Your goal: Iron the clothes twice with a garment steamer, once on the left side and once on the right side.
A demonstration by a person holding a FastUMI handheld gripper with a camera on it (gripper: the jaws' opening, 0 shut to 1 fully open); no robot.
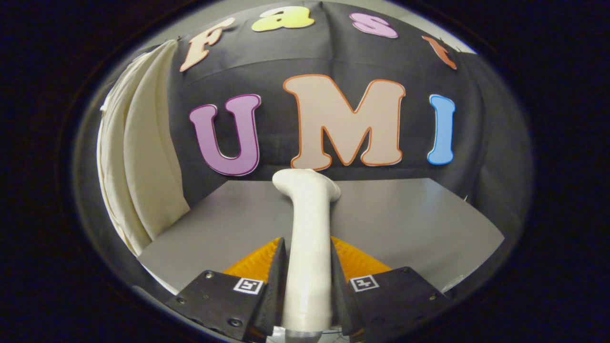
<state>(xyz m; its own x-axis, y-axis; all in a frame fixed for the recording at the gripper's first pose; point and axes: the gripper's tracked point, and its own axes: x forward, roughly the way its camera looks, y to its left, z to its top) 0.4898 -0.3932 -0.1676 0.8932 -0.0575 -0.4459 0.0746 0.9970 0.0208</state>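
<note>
Grey table (405, 224) before black cloth wall (481, 143).

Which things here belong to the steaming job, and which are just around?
For the job:
- garment steamer, white, clamped between the fingers of the gripper
- cream clothes hanging beyond the fingers, off to one side

Just around:
- grey table
- black cloth wall

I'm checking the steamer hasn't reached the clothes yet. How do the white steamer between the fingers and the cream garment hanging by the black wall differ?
The white, smooth plastic garment steamer is rigid, while the cream fabric garment is soft and falls in folds. The steamer is clamped in the gripper, both fingers pressing its handle; the garment hangs free beside the grey table. The steamer's head points ahead at the wall, apart from the garment. Both are pale.
</note>
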